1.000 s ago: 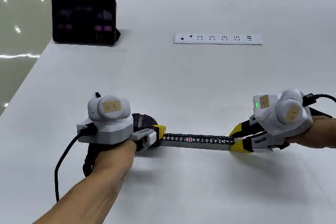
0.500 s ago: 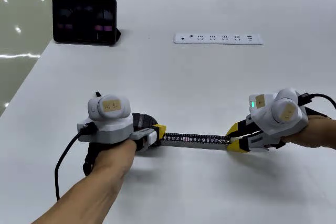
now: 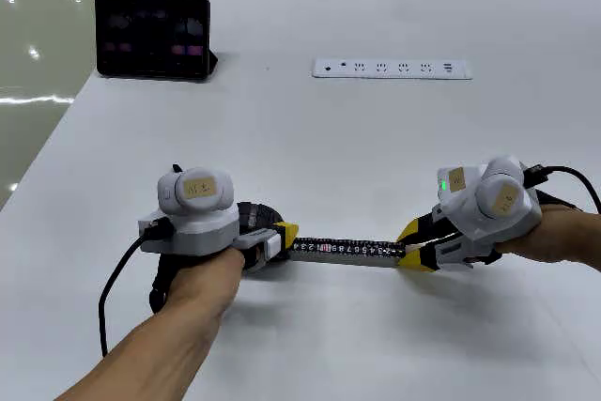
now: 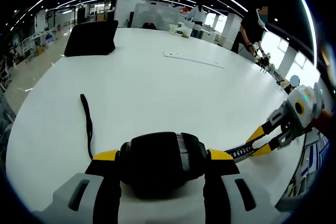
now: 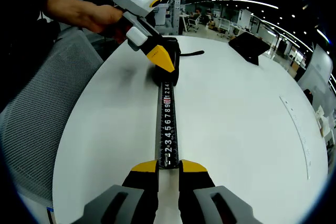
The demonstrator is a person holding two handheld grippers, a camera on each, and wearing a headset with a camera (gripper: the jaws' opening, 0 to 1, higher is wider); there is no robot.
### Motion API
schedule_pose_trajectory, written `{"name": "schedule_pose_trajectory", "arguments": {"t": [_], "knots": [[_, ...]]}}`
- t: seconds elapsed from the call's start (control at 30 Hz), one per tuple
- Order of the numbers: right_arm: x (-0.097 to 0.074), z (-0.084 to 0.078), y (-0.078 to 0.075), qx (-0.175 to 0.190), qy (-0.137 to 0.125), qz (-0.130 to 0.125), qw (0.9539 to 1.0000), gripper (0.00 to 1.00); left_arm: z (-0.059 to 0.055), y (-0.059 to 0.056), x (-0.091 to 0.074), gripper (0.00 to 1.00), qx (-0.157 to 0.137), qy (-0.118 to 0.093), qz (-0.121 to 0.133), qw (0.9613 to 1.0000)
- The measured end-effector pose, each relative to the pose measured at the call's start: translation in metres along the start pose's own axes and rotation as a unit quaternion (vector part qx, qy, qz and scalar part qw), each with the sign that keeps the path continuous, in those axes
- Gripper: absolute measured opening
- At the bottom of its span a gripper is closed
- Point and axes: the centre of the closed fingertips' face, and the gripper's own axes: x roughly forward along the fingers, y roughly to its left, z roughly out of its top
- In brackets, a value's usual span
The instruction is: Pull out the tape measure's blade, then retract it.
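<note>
White table (image 3: 310,138), head view: left gripper (image 3: 274,238) clamped tight on the black tape measure case (image 3: 255,221) toward the near left edge, blade (image 3: 347,250) drawn out flat along the surface to the right gripper (image 3: 411,249), whose jaws pinch its tip; tablet (image 3: 152,36) at the far left edge, power strip (image 3: 392,69) farther back. Left gripper view: case wedged between both yellow-tipped jaws, its black strap (image 4: 86,121) lying loose on the surface beside it. Right gripper view: jaws nearly closed on the blade end, numbered blade running straight to the case
</note>
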Motion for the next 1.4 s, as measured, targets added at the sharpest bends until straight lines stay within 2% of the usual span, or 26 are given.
{"name": "schedule_pose_trajectory", "arguments": {"t": [1.4], "knots": [[0.021, 0.028, 0.000, -0.009, -0.010, 0.006, 0.9999, 0.11, -0.001, 0.000, -0.001, 0.58, -0.004, 0.003, -0.006, 1.0000]]}}
